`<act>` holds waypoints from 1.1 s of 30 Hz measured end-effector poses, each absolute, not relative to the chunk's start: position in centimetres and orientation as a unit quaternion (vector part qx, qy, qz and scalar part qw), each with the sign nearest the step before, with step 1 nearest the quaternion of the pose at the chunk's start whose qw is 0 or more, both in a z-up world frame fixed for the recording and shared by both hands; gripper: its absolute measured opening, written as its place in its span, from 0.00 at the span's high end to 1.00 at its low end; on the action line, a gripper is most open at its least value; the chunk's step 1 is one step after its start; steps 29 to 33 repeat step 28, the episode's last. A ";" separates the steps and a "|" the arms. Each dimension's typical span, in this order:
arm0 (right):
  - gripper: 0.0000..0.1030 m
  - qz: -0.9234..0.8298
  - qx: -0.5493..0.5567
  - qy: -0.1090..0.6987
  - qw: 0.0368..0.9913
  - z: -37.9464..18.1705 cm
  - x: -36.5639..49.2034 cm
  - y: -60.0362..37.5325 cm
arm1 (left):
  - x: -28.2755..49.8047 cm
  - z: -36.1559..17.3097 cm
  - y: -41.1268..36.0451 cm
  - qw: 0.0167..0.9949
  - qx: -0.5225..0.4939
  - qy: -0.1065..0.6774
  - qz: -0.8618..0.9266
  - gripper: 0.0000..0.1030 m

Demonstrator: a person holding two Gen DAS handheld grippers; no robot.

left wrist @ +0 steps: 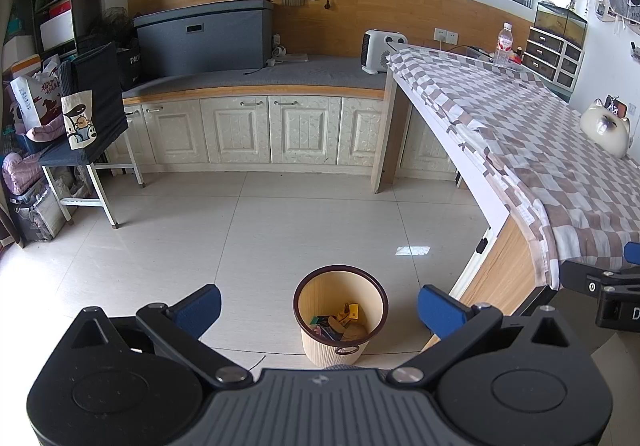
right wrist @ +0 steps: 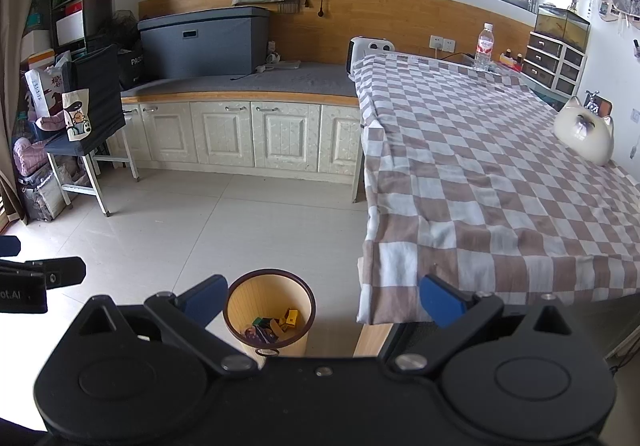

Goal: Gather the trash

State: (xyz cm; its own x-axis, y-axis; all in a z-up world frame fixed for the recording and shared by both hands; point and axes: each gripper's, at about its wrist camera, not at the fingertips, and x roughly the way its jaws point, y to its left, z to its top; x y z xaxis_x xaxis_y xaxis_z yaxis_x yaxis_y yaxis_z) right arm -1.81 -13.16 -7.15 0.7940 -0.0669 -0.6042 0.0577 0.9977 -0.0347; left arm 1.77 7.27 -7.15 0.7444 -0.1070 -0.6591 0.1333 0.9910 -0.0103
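A beige ribbed waste bin (left wrist: 340,344) with a dark rim stands on the tiled floor beside the table corner; several pieces of trash (left wrist: 342,324) lie inside it. My left gripper (left wrist: 319,310) hovers open above the bin with nothing between its blue pads. In the right wrist view the same bin (right wrist: 269,314) sits low and left of centre with the trash (right wrist: 276,324) in it. My right gripper (right wrist: 324,304) is open and holds nothing, reaching over the bin and the table's near edge. Each gripper shows at the edge of the other's view.
A table under a brown-and-white checked cloth (right wrist: 500,174) fills the right side, carrying a cat-shaped ornament (right wrist: 584,136) and a water bottle (right wrist: 485,46) at the far end. White cabinets (left wrist: 256,130) line the back wall. A cluttered stool (left wrist: 86,134) stands at left.
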 end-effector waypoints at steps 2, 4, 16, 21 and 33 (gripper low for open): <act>0.00 -0.033 -0.007 0.319 0.947 -7.1 -1.8 -13.2 | 1.8 -7.2 7.3 0.934 0.018 0.351 -0.064 0.00; 0.00 -0.033 -0.007 0.319 0.947 -7.1 -1.8 -13.2 | 1.8 -7.2 7.3 0.934 0.018 0.351 -0.064 0.00; 0.00 -0.033 -0.007 0.319 0.947 -7.2 -1.8 -13.2 | 1.8 -7.2 7.4 0.934 0.018 0.351 -0.064 0.00; 0.00 -0.033 -0.007 0.319 0.947 -7.2 -1.8 -13.2 | 1.8 -7.2 7.4 0.934 0.019 0.351 -0.064 0.00; 0.00 -0.033 -0.007 0.319 0.947 -7.1 -1.8 -13.2 | 1.8 -7.0 7.1 0.934 0.019 0.351 -0.063 0.00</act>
